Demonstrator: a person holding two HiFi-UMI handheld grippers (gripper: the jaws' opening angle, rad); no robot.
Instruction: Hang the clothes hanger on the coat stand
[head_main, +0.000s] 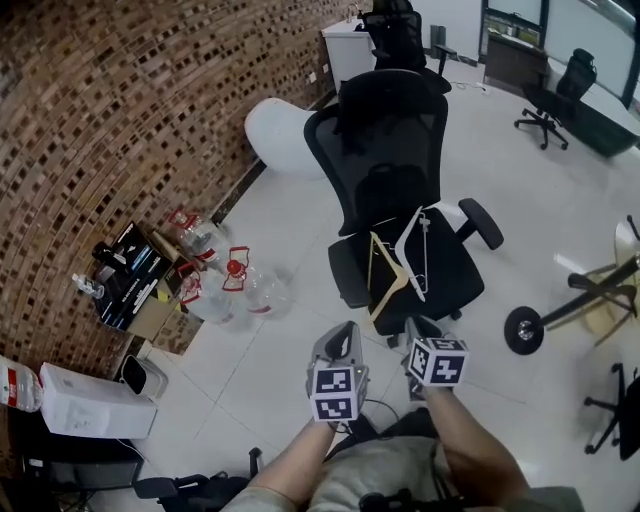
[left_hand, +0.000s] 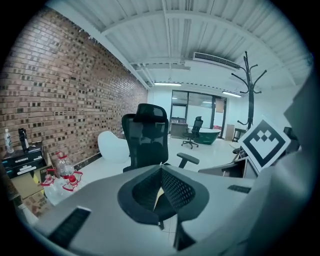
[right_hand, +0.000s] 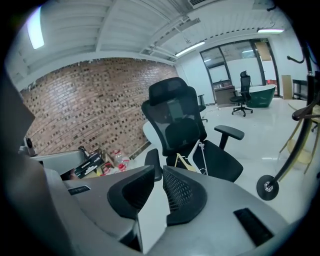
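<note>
Two clothes hangers lie on the seat of a black office chair (head_main: 385, 150): a white one (head_main: 414, 252) and a wooden one (head_main: 386, 277). The right gripper view shows both, the white hanger (right_hand: 202, 154) and the wooden hanger (right_hand: 183, 161), just beyond the jaws. The coat stand (left_hand: 248, 87) rises at the right, with its round base (head_main: 523, 330) on the floor beside the chair. My left gripper (head_main: 346, 330) hangs short of the seat's front edge, its tips together and nothing held. My right gripper (head_main: 418, 326) is next to it, with a narrow gap between its empty jaws.
Water jugs (head_main: 228, 288) and a carton of black items (head_main: 135, 280) sit along the brick wall at the left. A white box (head_main: 95, 402) lies near my feet. A white round chair (head_main: 280, 135) stands behind the office chair. A wooden chair (head_main: 622, 270) and more office chairs (head_main: 555, 95) are at the right.
</note>
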